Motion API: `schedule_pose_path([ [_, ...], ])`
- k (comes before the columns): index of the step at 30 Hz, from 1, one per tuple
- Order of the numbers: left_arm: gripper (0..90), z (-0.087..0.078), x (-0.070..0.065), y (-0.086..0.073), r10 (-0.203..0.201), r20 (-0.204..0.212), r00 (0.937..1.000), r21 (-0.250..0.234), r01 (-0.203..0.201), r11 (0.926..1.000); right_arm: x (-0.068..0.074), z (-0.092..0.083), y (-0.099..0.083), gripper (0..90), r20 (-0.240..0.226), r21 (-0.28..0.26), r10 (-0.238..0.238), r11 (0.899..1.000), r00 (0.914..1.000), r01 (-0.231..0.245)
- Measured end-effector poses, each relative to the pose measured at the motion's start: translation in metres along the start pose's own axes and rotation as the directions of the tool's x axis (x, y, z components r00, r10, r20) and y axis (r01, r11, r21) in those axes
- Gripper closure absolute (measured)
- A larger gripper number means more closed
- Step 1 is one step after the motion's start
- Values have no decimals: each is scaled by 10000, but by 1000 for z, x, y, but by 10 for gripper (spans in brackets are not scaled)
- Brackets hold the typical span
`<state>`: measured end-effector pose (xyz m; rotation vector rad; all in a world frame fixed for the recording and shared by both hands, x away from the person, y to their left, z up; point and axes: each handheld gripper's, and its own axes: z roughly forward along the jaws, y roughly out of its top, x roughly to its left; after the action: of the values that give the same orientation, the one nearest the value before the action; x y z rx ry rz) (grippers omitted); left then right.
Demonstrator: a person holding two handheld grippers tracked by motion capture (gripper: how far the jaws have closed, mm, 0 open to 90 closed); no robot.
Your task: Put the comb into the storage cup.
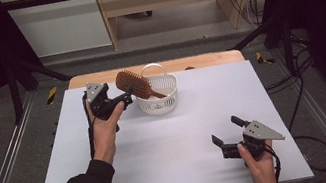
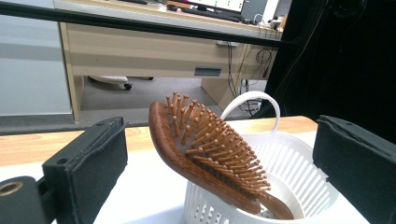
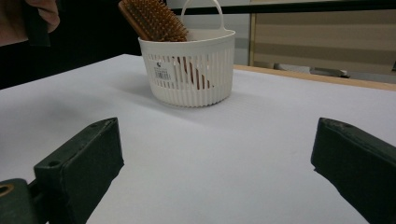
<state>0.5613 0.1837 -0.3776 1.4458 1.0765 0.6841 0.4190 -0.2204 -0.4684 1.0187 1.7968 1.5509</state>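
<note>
High view: even overhead light, white table (image 1: 169, 136) bright, no glare; left and right edges fall to near black. Frame is soft and low in detail. Soft shadows lie under the basket (image 1: 157, 95) and near the table's right front corner. Left gripper view: hairbrush (image 2: 205, 149) sharp, black jaws at the edges slightly blurred, background desk a bit washed out. Right gripper view: table clean white, near jaws soft, basket shadow faint.

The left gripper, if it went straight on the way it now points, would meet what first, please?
Most likely the wooden hairbrush leaning out of the white basket; the open left gripper points straight at it.
</note>
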Motion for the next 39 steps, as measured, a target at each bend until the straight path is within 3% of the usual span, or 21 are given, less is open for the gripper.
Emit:
schedule_pose_path([
  [11,32,-13,7,0,19,212,9998,-46,-18,10000,1,0,0,27,16,22,-75,10000,10000,75],
  [39,26,-59,24,-2,404,179,9990,-169,-401,9991,2,1,0,27,71,68,-184,9998,9998,183],
])
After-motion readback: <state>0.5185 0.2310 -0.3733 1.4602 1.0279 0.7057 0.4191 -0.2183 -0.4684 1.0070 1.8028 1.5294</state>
